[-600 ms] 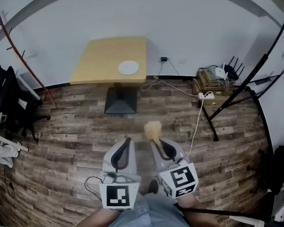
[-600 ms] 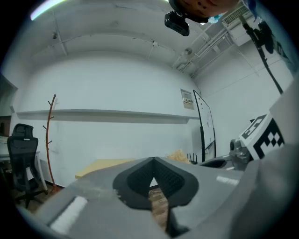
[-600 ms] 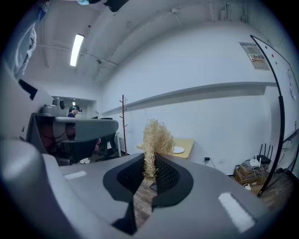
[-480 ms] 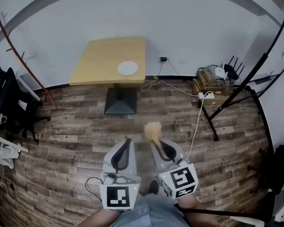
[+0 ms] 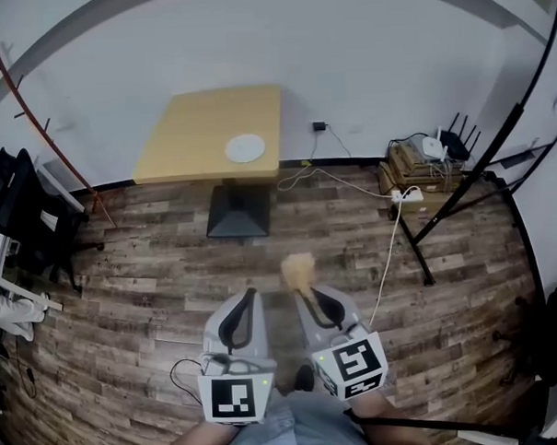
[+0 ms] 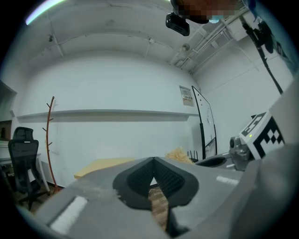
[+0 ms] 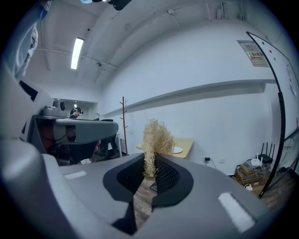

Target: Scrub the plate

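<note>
Office chair [image 5: 22, 205], power strip [image 5: 406, 192], plank floor [image 5: 151, 269]

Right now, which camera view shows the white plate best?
The head view: the plate lies whole on the yellow table. The right gripper view shows only a small sliver beside the scrubber; the left gripper view shows none.

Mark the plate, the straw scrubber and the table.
plate [image 5: 245, 147], head view, its centre.
straw scrubber [image 7: 157, 136], right gripper view, its fluffy top.
table [image 5: 196, 128], head view, bare top left of the plate.
</note>
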Available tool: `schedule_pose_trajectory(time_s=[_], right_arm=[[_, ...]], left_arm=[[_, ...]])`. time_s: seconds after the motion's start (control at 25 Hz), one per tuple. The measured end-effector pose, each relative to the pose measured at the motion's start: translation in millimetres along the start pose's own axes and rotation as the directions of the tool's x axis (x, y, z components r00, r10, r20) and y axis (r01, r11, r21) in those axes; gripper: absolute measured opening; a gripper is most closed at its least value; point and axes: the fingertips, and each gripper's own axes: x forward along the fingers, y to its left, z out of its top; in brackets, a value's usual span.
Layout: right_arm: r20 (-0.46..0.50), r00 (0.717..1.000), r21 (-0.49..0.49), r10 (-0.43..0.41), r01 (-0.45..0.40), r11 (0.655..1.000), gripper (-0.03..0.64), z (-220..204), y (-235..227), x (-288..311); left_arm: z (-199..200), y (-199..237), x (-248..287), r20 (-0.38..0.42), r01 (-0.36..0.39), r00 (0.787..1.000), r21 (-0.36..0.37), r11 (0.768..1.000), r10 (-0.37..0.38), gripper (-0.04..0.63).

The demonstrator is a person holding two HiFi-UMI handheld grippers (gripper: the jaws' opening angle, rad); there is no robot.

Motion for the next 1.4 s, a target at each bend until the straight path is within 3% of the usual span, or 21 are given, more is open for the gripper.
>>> schedule_pose_trajectory(time_s=[0.24, 0.56, 0.72, 1.4], right_arm=[[0.0, 0.998, 0.06, 0.055, -0.055, 0.997, 0.043, -12, -10, 3], [-0.044, 0.995, 0.123, 0.088, -0.082, 0.989, 0.043, -30, -25, 51], [-0.039, 0.995, 0.177, 0.097, -0.089, 0.98, 0.043, -17, -45, 98], [-0.009, 0.999, 0.146, 0.052, -0.05, 0.988, 0.043, 60, -97, 288]], left_arm=[[-19, -10, 5, -0.066, -0.027, 0.997, 0.001, 1.0, 0.027, 0.021], [-43, 24, 45, -0.122, -0.061, 0.991, -0.032, 0.998, 0.056, 0.021], [-43, 52, 89, -0.121, -0.049, 0.992, -0.049, 0.998, 0.043, 0.021], [-8, 196, 249, -0.046, -0.007, 0.999, -0.073, 0.997, 0.004, 0.021]])
